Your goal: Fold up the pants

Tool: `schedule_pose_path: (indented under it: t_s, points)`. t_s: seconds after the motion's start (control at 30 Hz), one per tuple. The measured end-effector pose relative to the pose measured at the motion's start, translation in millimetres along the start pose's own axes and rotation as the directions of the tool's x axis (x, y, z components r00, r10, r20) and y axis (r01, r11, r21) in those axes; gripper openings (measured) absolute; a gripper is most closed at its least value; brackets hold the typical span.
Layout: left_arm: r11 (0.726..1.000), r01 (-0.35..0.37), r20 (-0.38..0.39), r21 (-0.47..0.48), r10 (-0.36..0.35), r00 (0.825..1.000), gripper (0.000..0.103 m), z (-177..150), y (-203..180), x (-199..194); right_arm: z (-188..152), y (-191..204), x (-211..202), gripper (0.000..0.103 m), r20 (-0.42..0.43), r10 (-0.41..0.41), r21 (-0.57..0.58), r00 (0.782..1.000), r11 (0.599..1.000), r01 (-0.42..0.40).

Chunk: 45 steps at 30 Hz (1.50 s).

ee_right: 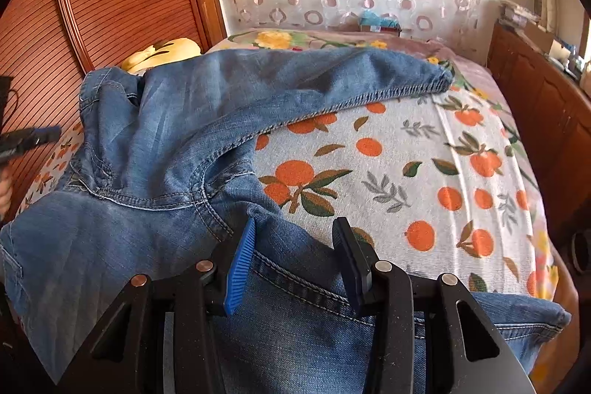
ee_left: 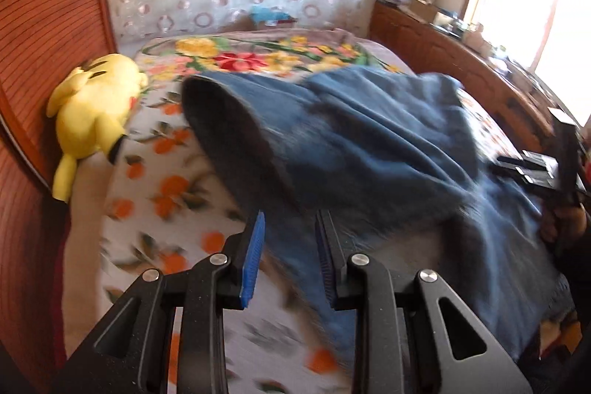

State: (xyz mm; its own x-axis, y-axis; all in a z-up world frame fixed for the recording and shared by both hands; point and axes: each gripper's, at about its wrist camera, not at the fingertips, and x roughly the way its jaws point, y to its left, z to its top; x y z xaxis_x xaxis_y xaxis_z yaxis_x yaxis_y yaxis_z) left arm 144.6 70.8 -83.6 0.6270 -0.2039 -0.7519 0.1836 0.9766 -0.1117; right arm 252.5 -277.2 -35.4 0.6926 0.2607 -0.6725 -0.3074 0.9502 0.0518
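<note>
Blue denim pants [ee_right: 166, 143] lie spread on the bed, one leg stretching toward the far right in the right wrist view, the waist part under my right gripper. In the left wrist view the pants [ee_left: 351, 143] are bunched and blurred, with a leg opening gaping toward the camera. My left gripper [ee_left: 290, 228] is open, its blue pads either side of the denim edge, just above it. My right gripper [ee_right: 293, 228] is open over the pocket seam near the crotch. The right gripper also shows at the right edge of the left wrist view [ee_left: 554, 165].
The bed has an orange-print sheet [ee_right: 406, 172] and a floral blanket [ee_left: 258, 58] at the far end. A yellow plush toy [ee_left: 92, 109] lies at the left by the wooden headboard [ee_left: 44, 24]. A wooden cabinet [ee_right: 546, 106] runs along the right side.
</note>
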Motion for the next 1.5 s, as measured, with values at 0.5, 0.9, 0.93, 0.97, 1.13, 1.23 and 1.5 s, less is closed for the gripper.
schedule_pose_path:
  t_s: [0.5, 0.9, 0.93, 0.97, 1.13, 1.23, 1.5]
  points:
    - [0.994, 0.092, -0.019, 0.053, -0.091, 0.996, 0.029, -50.8, -83.0, -25.5, -36.8, 17.6, -51.5, 0.045, 0.069, -0.059, -0.011, 0.996, 0.998, 0.060]
    - [0.997, 0.025, -0.074, 0.072, -0.020, 0.997, 0.029, -78.7, -106.0, -16.2, -47.3, 12.6, -60.2, 0.045, 0.076, -0.079, 0.000, 0.994, 0.997, 0.079]
    - [0.997, 0.009, -0.081, 0.072, -0.003, 0.997, 0.030, -79.2, -104.2, -13.0, -47.2, 12.2, -60.1, 0.045, 0.075, -0.077, 0.001, 0.994, 0.997, 0.077]
    - [0.998, 0.003, -0.082, 0.070, 0.003, 0.997, 0.030, -79.5, -102.6, -11.5, -47.7, 12.0, -60.0, 0.045, 0.072, -0.075, 0.002, 0.995, 0.997, 0.075]
    - [0.998, 0.007, -0.072, 0.059, -0.003, 0.997, 0.031, -75.8, -95.9, -8.7, -48.4, 12.2, -59.4, 0.045, 0.072, -0.088, -0.003, 0.994, 0.996, 0.088]
    - [0.996, -0.017, -0.068, 0.084, 0.022, 0.997, 0.036, -71.4, -96.0, -6.0, -49.3, 13.8, -59.1, 0.045, 0.071, -0.095, -0.011, 0.993, 0.995, 0.096]
    - [0.992, -0.008, -0.092, 0.128, 0.020, 0.996, 0.038, -64.0, -97.1, 4.9, -48.4, 14.7, -54.8, 0.045, 0.056, -0.106, -0.028, 0.993, 0.994, 0.108]
